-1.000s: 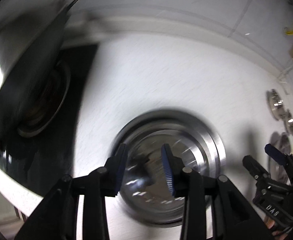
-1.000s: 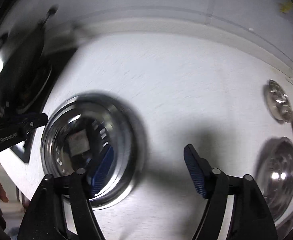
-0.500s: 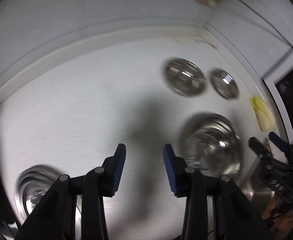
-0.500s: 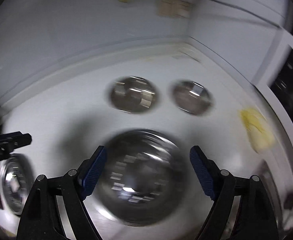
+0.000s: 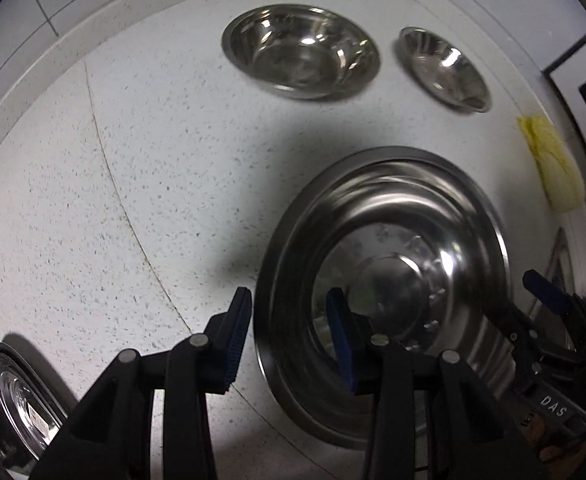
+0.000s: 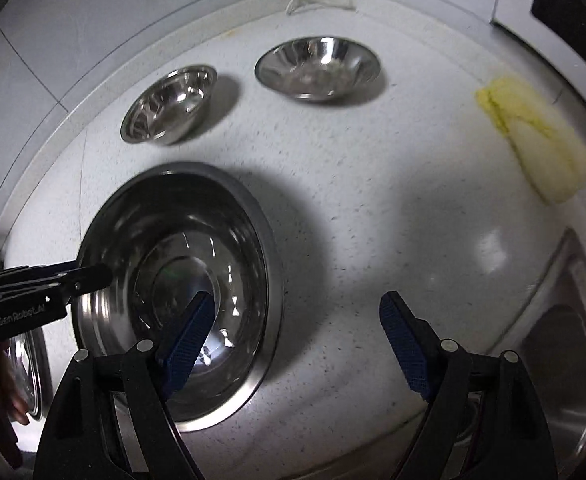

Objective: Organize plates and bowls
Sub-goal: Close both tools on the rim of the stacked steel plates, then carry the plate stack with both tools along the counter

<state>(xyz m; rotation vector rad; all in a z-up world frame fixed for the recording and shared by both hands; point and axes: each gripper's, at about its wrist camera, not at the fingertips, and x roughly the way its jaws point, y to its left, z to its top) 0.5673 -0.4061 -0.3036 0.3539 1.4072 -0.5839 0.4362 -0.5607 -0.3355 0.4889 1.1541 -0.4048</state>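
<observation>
While both tools hover over the large steel bowl near the counter's front edge, your left gripper straddles its near rim, jaws released and gripping nothing. The right gripper straddles the opposite rim, jaws closing, apparently for a two-handed lift. Two smaller bowls sit by the back edge.

Large bowl glossy polished steel; countertop matt speckled stone.

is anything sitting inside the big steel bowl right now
No, the big steel bowl shows only its bare shiny bottom; the two small bowls sit apart behind it.
</observation>
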